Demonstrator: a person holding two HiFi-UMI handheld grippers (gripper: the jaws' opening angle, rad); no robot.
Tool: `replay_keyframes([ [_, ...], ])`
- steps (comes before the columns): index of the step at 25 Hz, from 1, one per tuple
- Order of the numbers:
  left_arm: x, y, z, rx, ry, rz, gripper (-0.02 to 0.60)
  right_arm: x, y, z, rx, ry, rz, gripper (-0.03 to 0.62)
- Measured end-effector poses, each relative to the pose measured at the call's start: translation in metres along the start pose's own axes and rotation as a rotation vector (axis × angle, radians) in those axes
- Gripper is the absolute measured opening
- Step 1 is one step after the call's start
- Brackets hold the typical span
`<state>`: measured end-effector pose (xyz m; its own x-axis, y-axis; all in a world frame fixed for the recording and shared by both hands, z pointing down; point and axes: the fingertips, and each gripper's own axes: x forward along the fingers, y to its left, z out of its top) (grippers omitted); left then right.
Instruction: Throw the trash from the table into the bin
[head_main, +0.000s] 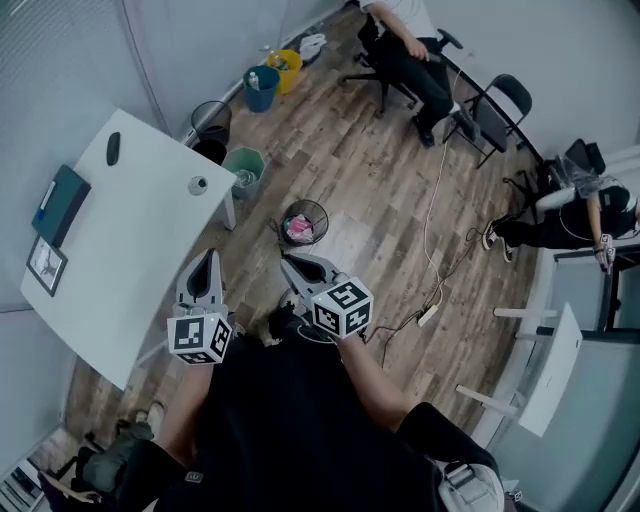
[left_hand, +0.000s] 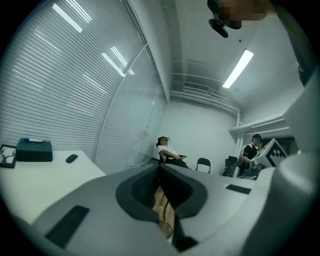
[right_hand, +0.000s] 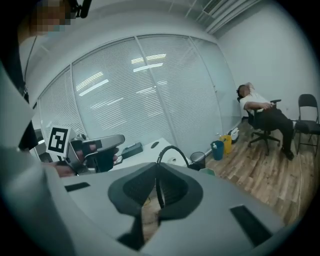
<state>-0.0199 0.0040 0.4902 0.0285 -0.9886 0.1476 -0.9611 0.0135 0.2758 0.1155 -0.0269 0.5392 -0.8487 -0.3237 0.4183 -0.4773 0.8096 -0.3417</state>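
Observation:
In the head view my left gripper (head_main: 205, 262) hangs over the front edge of the white table (head_main: 130, 250), its jaws together and empty. My right gripper (head_main: 288, 264) is off the table, above the wood floor and just short of the black wire bin (head_main: 305, 222), which holds pink trash. In the right gripper view the right gripper (right_hand: 156, 166) is shut on a thin black cord (right_hand: 172, 148) that loops up out of its jaws. The left gripper view shows the left gripper (left_hand: 159, 167) shut with nothing in it. A small grey round item (head_main: 198, 184) lies on the table.
On the table lie a mouse (head_main: 113, 147), a teal box (head_main: 60, 203) and a picture frame (head_main: 46, 265). A green bin (head_main: 245, 170), black bin (head_main: 211, 120), blue bin (head_main: 261, 88) and yellow bin (head_main: 284, 70) stand beyond. People sit at the room's far side; a white cable (head_main: 432, 230) crosses the floor.

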Motion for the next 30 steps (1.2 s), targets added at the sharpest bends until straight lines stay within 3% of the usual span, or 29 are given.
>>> replay_keyframes([
  [5, 0.063, -0.068, -0.008, 0.05, 0.041, -0.105, 0.006, -0.037, -0.066, -0.005, 0.056, -0.027, -0.086, 0.029],
  [13, 0.125, -0.146, -0.012, 0.136, 0.07, -0.201, 0.006, -0.065, -0.142, -0.006, 0.102, -0.053, -0.136, 0.029],
  [23, 0.216, -0.147, -0.018, 0.168, 0.129, -0.28, 0.006, -0.036, -0.213, -0.003, 0.193, -0.059, -0.211, 0.029],
  [30, 0.278, -0.137, -0.044, 0.158, 0.213, -0.347, 0.006, -0.002, -0.26, -0.025, 0.284, -0.009, -0.284, 0.029],
])
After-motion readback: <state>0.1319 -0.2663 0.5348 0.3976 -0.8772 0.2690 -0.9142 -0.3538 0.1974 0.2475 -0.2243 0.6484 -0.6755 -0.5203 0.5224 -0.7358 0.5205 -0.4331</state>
